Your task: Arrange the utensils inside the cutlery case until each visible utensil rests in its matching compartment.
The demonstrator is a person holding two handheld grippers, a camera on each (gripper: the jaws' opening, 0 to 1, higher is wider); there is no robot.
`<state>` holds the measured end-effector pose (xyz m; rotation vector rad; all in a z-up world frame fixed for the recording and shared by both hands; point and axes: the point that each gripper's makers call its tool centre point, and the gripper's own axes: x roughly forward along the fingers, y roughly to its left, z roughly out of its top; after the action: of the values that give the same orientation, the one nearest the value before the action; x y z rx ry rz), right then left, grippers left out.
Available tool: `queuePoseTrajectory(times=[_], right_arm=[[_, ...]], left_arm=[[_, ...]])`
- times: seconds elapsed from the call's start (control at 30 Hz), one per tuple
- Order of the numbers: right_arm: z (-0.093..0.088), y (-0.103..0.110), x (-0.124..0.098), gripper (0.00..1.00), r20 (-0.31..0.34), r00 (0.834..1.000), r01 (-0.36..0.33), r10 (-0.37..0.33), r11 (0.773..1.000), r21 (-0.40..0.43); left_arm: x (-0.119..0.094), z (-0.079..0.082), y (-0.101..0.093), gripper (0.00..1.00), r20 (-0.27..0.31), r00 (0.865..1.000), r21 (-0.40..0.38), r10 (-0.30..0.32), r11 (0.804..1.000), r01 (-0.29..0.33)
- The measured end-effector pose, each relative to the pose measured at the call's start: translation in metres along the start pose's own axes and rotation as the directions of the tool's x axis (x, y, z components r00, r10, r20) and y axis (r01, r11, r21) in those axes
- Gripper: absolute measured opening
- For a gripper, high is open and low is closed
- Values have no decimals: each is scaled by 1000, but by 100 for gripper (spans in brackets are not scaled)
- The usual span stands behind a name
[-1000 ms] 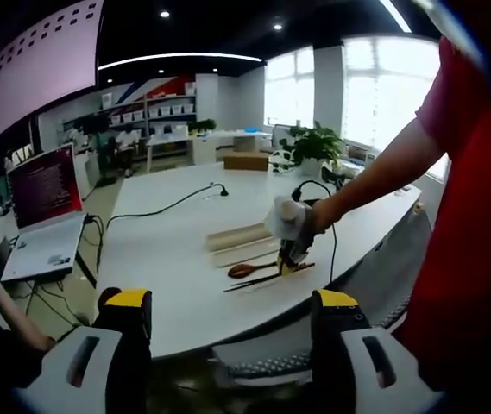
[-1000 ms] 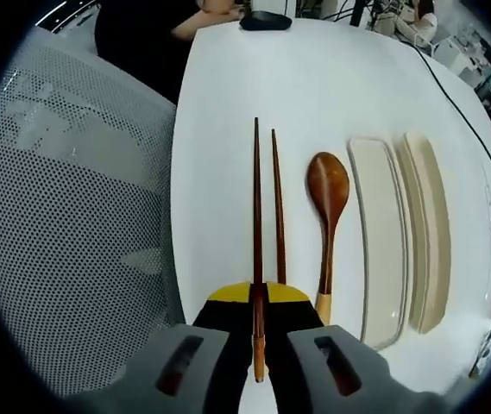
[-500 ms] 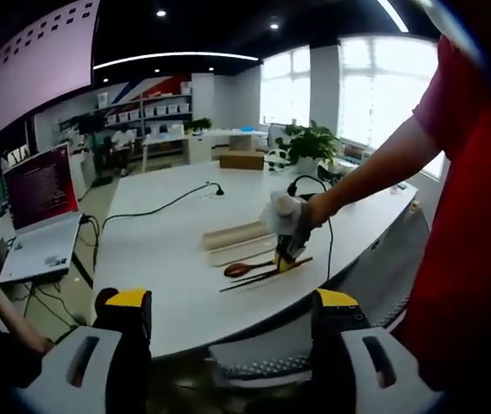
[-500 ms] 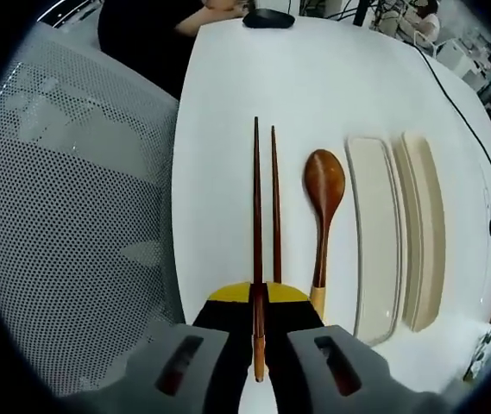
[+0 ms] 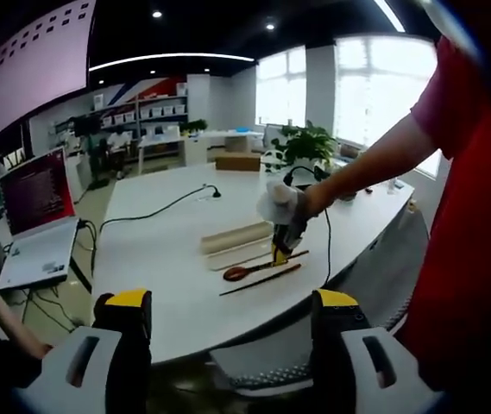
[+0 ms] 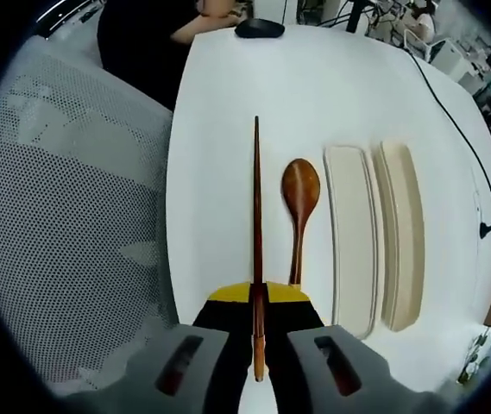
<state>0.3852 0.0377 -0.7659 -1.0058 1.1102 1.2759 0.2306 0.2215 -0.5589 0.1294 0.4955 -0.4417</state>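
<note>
My R gripper (image 6: 258, 323) is clamped on 1 chopstick (image 6: 257, 250), pinched near its butt end, stick running straight out ahead of the jaws. In the left gripper view that stick (image 5: 284, 260) looks lifted off the table (image 5: 167, 250), while the 2nd chopstick (image 5: 261, 279) lies flat, nearer the edge. Spoon (image 6: 299, 207) lies on the table just beside my held stick, bowl away from me. Beyond it the 2 case halves sit side by side: tray (image 6: 350, 233) next to the spoon, then lid (image 6: 403, 228), both w/ nothing in them. My L gripper (image 5: 228, 341) is wide open, holding nothing, well back from the table.

Risks, as I judge them: grip is at 1 end only, so the long stick can pivot or slip when I swing it over the spoon to the tray; tip could clip the spoon or tray rim and shove them. 2nd stick is near the table edge, a knock could send it off.

Right gripper view gives stick/spoon/tray spacing. Left gripper view gives the 2nd stick, the lift, plus a laptop (image 5: 42, 228) and cable (image 5: 163, 207).
</note>
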Motion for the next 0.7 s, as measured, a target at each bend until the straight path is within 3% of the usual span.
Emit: queuePoseTrajectory(times=[0.2, 0.33, 0.7], right_arm=[[-1, -6, -9, 0, -9, 1000, 6, -6, 1000, -7], [0, -13, -15, 0, -13, 1000, 5, -5, 1000, -14], [4, -36, -36, 0, -3, 1000, 23, -23, 999, -28]], left_arm=[[0, 2, 1, 78, 18, 1000, -31, -5, 1000, 6], [-2, 14, -1, 83, 89, 996, -134, -33, 990, 44], [3, 12, -2, 83, 70, 997, -104, -39, 993, 46]])
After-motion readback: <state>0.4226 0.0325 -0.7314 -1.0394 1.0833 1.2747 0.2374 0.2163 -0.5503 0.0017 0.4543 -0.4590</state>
